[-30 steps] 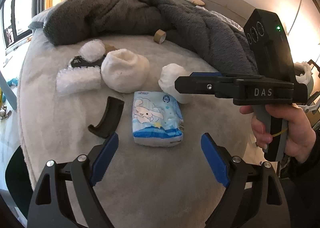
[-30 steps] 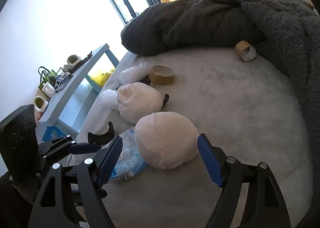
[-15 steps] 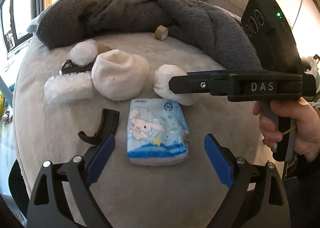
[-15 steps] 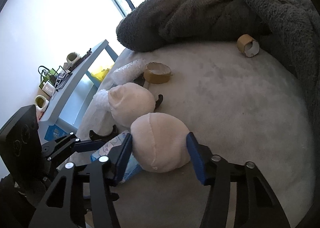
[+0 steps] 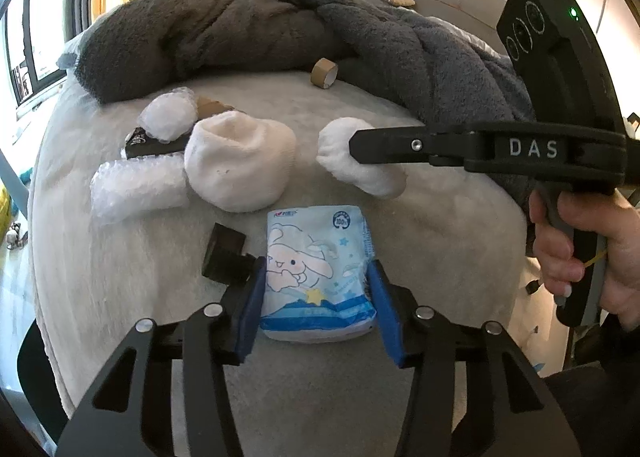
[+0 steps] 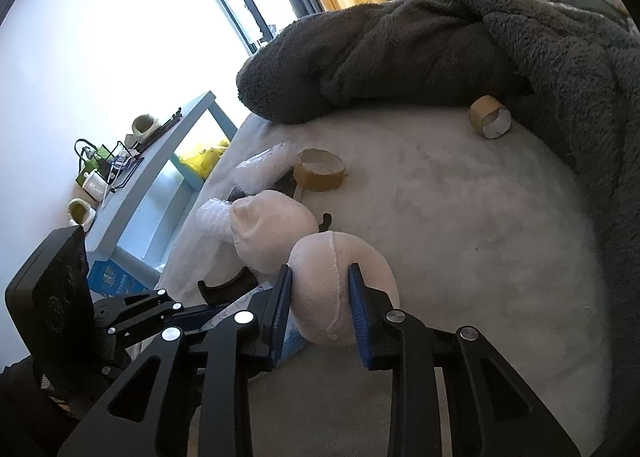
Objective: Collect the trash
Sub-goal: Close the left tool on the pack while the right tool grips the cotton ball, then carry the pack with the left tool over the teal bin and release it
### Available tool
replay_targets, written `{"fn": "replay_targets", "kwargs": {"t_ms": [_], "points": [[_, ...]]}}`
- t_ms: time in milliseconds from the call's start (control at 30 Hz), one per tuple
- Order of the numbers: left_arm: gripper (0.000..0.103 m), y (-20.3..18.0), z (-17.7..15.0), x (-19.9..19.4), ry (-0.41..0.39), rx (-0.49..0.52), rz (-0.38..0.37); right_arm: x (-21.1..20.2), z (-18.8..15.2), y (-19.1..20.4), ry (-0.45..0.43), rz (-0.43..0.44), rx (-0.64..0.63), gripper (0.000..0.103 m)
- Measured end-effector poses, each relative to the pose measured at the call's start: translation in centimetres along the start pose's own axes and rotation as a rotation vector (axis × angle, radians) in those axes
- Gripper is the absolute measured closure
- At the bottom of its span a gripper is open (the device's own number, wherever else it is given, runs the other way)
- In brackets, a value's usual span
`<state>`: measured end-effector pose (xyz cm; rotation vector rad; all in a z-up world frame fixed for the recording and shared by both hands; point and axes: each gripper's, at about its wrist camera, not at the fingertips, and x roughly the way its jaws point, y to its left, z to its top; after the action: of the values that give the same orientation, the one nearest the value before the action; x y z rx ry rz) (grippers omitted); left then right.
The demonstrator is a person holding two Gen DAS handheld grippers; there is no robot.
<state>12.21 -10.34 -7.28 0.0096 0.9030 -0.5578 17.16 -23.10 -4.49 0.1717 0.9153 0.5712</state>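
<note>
A: Where is the trash?

B: On the pale bed cover. The blue tissue pack sits squeezed between the left gripper pads, whose jaws have just closed on it.

A: And the right one?

B: The right gripper has just closed too, denting a white rolled sock, seemingly ready to lift both together.
</note>
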Motion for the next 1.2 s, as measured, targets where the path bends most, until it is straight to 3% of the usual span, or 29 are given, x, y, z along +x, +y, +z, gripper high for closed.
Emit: {"fn": "replay_targets", "kwargs": {"t_ms": [333, 467, 733, 900, 1200], "points": [[0.053, 1.3, 0.1, -4.9, -0.136, -0.052, -0.022, -3.2, 1.6, 1.3, -0.148, -0.009, 0.018, 0.076], [0.053, 2.1, -0.4, -6.4, -0.152, -0.061, -0.010, -3.4, 2.0, 3.0, -0.176, 0.008, -0.009, 0.076], [0.053, 4.5, -1.6, -10.0, -0.209, -0.044, 0.086, -1.3, 2.5, 7.6, -0.166, 0.031, -0.072, 0.076], [0.053, 8.0, -2.9, -12.0, -0.231, -0.093, 0.160, 0.5, 3.1, 11.0, -0.151, 0.031, -0.126, 0.076], [0.053, 13.9, -5.2, -13.7, -0.195, -0.191, 0.248, 4.5, 3.9, 17.2, -0.115, 0.051, -0.214, 0.076]]}}
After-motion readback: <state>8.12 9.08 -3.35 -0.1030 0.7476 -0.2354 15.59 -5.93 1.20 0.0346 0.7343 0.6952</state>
